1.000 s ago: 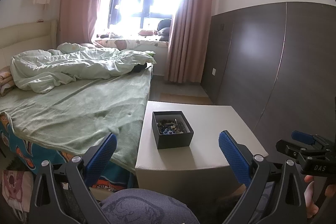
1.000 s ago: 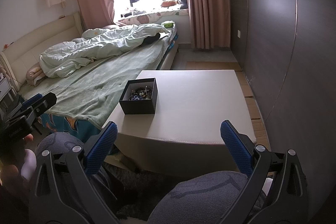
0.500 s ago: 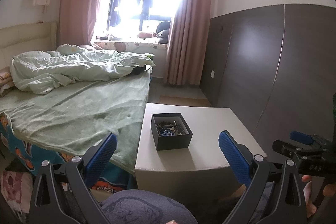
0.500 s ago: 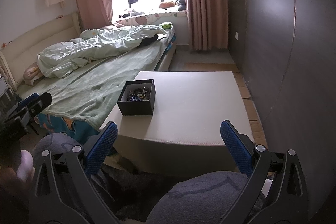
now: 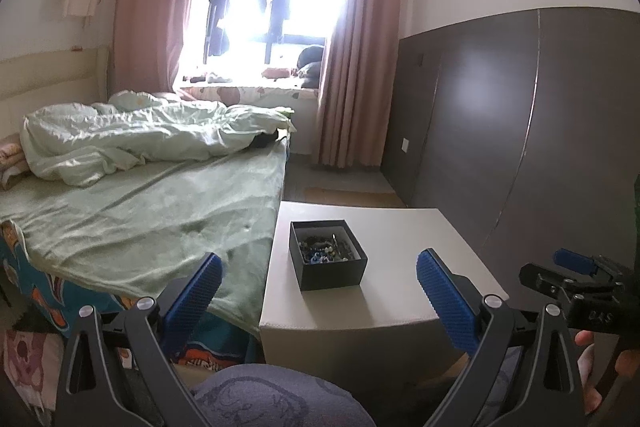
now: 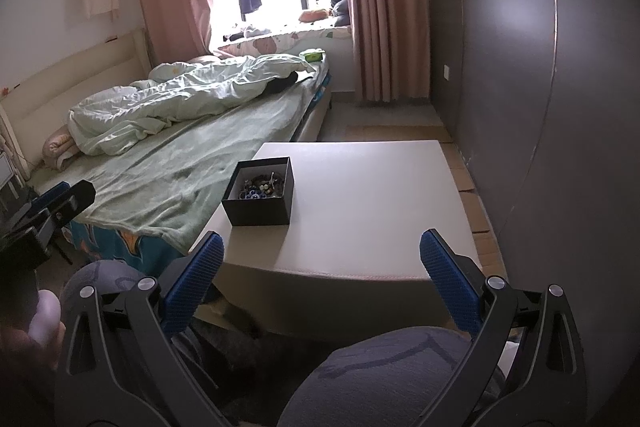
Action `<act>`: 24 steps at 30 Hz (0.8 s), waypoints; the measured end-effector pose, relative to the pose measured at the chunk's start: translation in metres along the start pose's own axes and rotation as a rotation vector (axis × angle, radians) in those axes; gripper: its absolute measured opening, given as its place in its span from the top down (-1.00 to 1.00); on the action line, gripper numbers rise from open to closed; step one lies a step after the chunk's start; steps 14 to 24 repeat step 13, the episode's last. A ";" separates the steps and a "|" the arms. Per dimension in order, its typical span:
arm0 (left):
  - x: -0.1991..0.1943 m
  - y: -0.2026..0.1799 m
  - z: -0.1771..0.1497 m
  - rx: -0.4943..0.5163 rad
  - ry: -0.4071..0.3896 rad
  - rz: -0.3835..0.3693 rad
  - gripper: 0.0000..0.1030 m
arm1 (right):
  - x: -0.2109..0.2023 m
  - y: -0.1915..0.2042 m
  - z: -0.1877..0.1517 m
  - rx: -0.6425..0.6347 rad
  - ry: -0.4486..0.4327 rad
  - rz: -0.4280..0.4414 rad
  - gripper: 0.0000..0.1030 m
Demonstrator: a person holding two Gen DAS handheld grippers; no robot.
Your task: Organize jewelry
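Hovering short of the white table (image 6: 360,195), both grippers stood with jaws spread wide, grasping nothing. Left gripper (image 5: 318,291) faced the black jewelry box (image 5: 328,255) directly ahead; from the right gripper (image 6: 322,271), the box lay ahead-left, beads (image 6: 262,185) inside.

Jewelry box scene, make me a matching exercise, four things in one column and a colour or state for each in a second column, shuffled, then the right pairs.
Things:
1. jewelry box
2. table
3. blanket
4. left tongs

States:
A. pale green, spread over the bed
B. open, holding nothing
C. black, lid off, beads inside
D. off-white, carrying the box near its left edge

Pairs: 1-C, 2-D, 3-A, 4-B
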State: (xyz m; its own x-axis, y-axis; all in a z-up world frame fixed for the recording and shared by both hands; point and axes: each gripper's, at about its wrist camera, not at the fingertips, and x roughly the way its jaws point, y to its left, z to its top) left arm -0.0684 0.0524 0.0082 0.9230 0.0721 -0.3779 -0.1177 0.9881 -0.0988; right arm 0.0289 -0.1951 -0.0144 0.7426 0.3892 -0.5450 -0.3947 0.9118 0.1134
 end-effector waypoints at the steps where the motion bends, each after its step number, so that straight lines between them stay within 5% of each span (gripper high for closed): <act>1: 0.000 -0.003 0.000 0.012 -0.002 0.006 -0.84 | 0.000 0.000 0.000 0.000 0.000 0.000 -0.90; 24: 0.013 0.001 -0.002 -0.003 0.044 0.004 -0.83 | 0.005 -0.001 0.000 0.014 0.001 -0.007 -0.90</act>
